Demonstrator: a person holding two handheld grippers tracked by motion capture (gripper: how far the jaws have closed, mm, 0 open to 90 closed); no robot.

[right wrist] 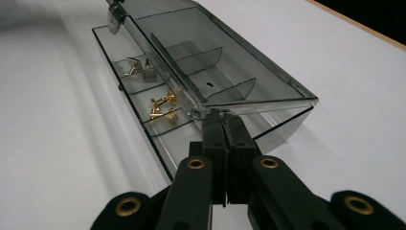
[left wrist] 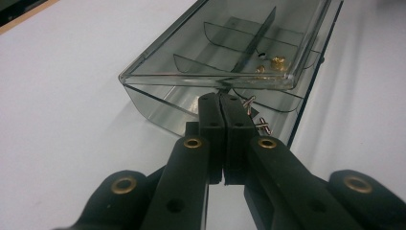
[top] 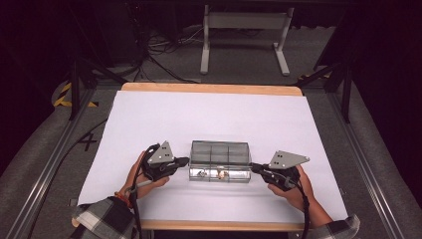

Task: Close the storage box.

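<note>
From the high view, the clear compartment box sits near the front middle of the white desk, with the left tongs at its left end and the right tongs at its right end. In the left gripper view, the left tongs are pressed together, tips right at the lid's edge; small gold pieces and silver pieces lie inside the box. In the right gripper view, the right tongs are pressed together too, tips at the lid's corner, with the gold pieces in the box.
</note>
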